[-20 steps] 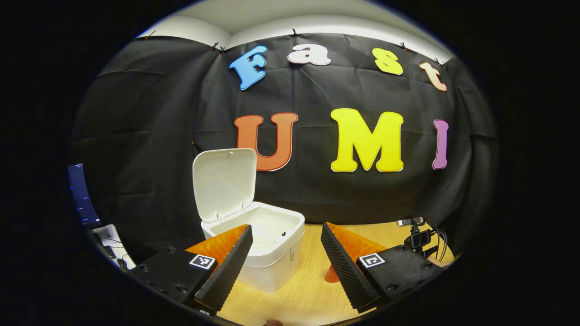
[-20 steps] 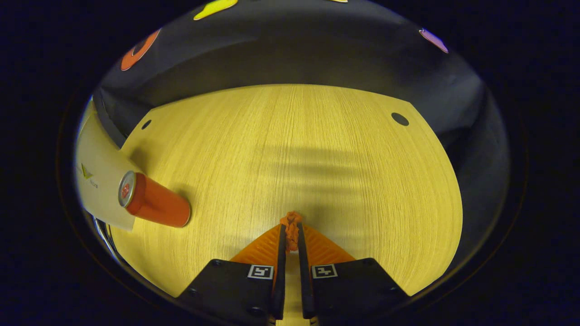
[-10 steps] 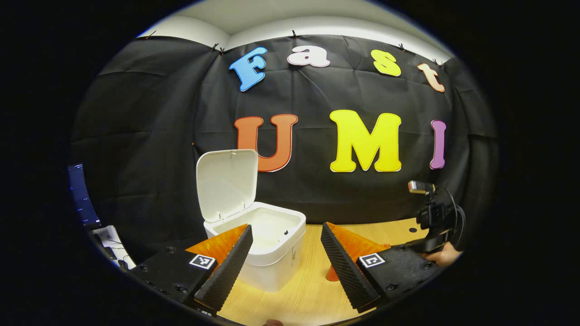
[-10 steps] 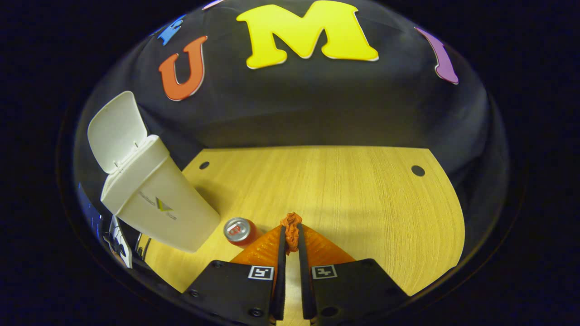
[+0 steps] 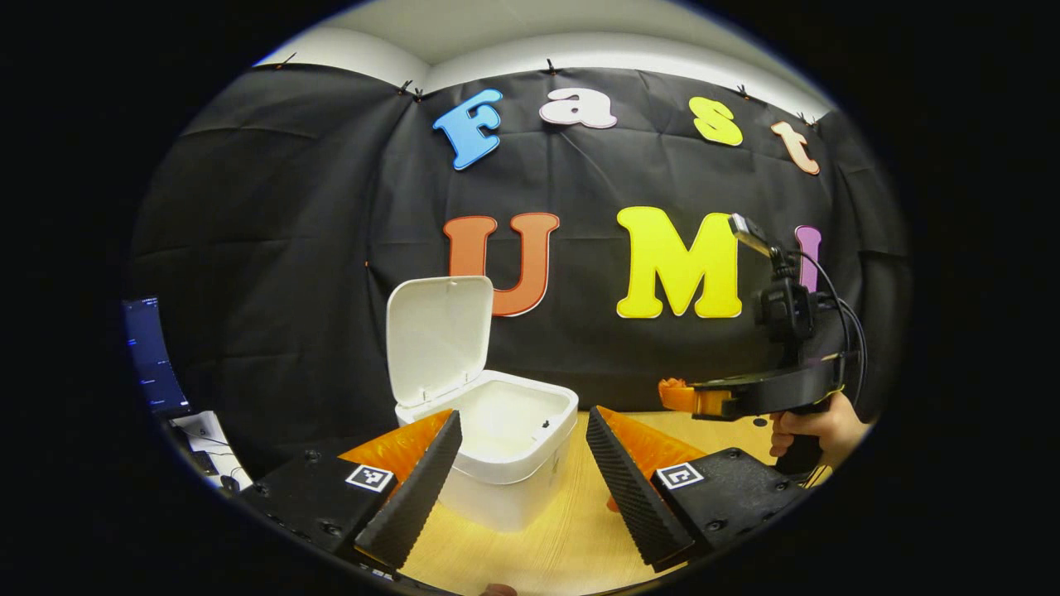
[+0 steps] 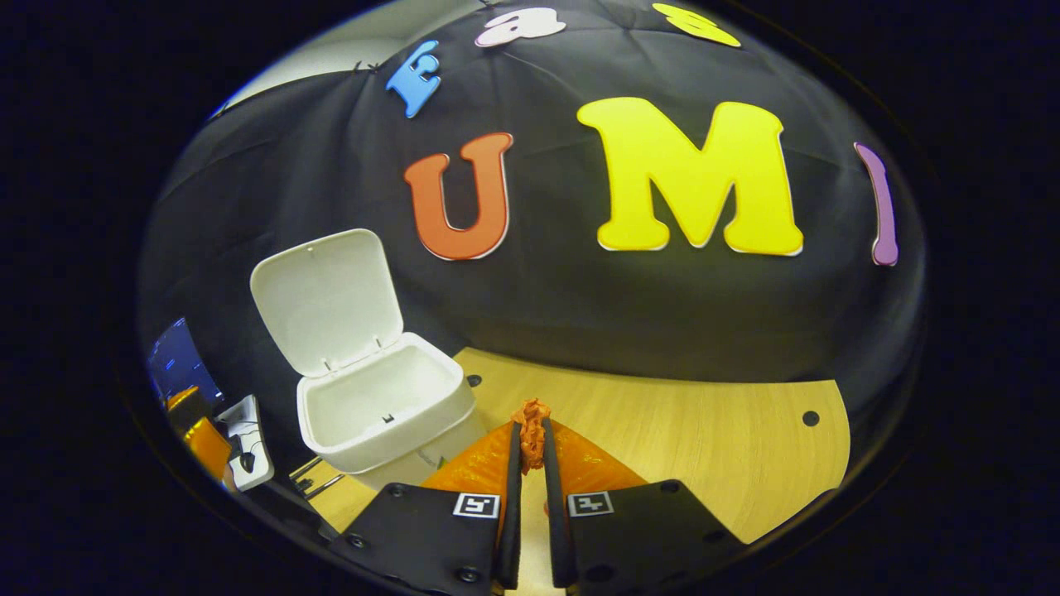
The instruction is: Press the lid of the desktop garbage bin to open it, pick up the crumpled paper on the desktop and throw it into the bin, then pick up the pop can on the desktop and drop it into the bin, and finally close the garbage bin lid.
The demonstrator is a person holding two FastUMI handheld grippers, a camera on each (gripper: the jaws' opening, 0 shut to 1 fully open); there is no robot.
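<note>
The white desktop bin stands with its lid raised upright, and its inside looks bare. My left gripper is open just in front of it, its fingers either side of the bin's near corner. A sliver of the red pop can peeks out behind its right-hand finger. My right gripper is shut on the crumpled orange paper. It is lifted off the desk, to the right of the bin and its lid. In the left gripper view a hand holds that gripper, the paper at its tip.
The wooden desk runs back to the black cloth wall and has small round holes near its far edge. A dark monitor and white clutter sit off the desk's left side.
The right gripper has risen from low over the desk and tilted up, carrying the paper to above the bin's rim height. The can has dropped out of its view. The left gripper barely moved.
</note>
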